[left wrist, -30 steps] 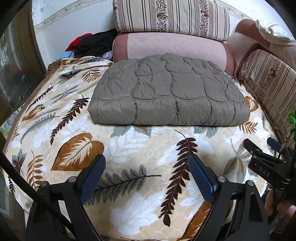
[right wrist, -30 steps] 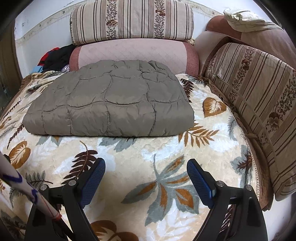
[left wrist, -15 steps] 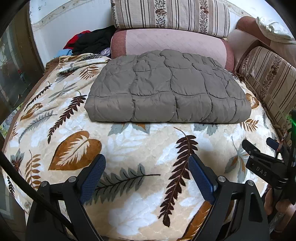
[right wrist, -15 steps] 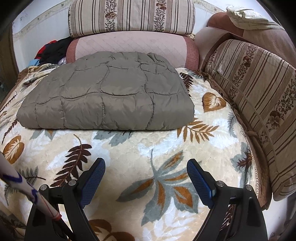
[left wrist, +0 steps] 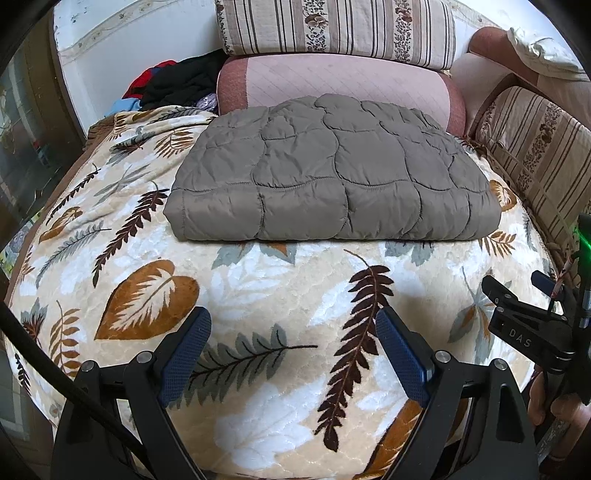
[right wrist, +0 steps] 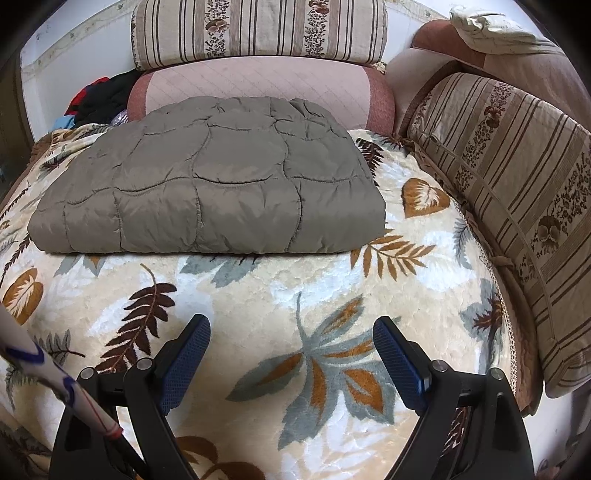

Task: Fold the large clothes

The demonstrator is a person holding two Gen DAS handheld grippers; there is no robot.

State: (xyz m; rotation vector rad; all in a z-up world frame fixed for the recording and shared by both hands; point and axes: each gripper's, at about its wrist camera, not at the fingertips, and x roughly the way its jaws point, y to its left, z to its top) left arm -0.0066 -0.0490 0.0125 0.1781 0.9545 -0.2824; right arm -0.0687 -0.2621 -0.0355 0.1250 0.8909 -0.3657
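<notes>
A grey-brown quilted garment lies folded into a flat rectangle on the leaf-patterned bed cover; it also shows in the right wrist view. My left gripper is open and empty, hovering over the cover well short of the garment's near edge. My right gripper is open and empty too, likewise short of the near edge. The right gripper also shows at the right edge of the left wrist view.
A pink bolster and a striped cushion stand behind the garment. Striped cushions line the right side. A pile of dark and red clothes lies at the back left. The bed's left edge drops off.
Both grippers have drawn slightly lower and closer, so the folded garment sits a little higher in both views. The garment has not moved. Both grippers stay open.
</notes>
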